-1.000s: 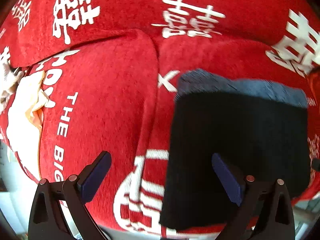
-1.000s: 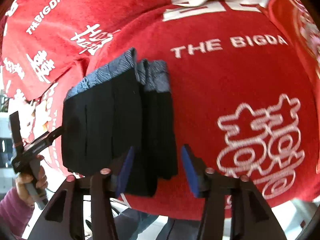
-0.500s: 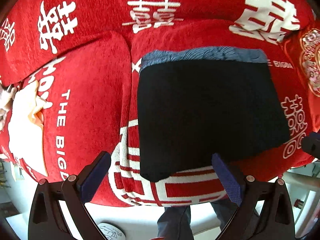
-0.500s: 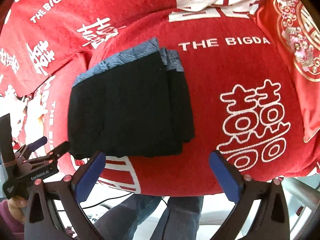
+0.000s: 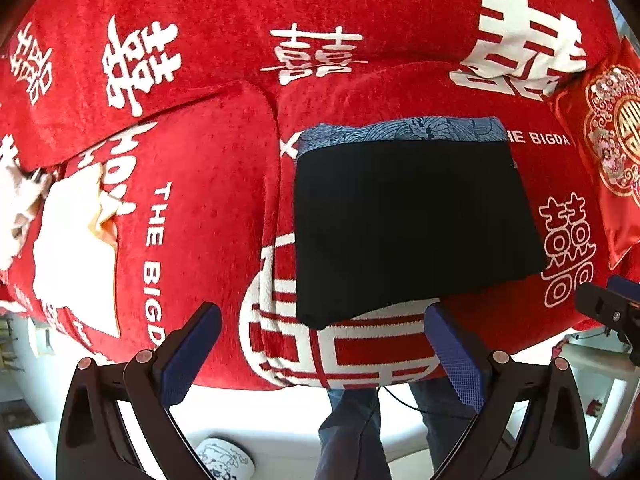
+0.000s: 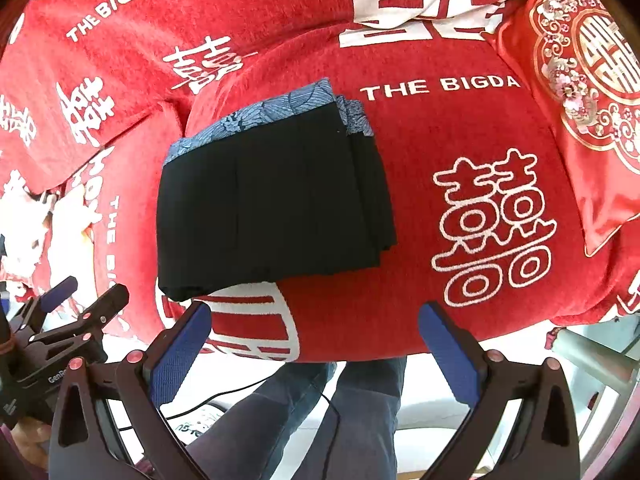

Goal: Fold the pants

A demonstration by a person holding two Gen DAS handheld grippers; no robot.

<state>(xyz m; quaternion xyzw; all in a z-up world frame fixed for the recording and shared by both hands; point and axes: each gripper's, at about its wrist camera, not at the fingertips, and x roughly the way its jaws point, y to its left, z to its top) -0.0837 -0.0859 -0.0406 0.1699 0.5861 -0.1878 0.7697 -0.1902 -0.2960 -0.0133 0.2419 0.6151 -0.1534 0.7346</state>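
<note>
Your pants [image 5: 408, 224] lie folded into a flat black block on the red sofa cushion [image 5: 200, 208], the blue patterned waistband [image 5: 400, 132] along the far edge; from the right wrist view you can see the stacked layers stepped along the block's right side [image 6: 368, 200]. Your left gripper [image 5: 324, 352] hangs near the block's front edge, jaws wide apart and holding nothing; your right gripper [image 6: 316, 352] sits the same way, jaws spread and clear of the cloth; your own legs [image 6: 304, 408] show below the cushion's front edge.
</note>
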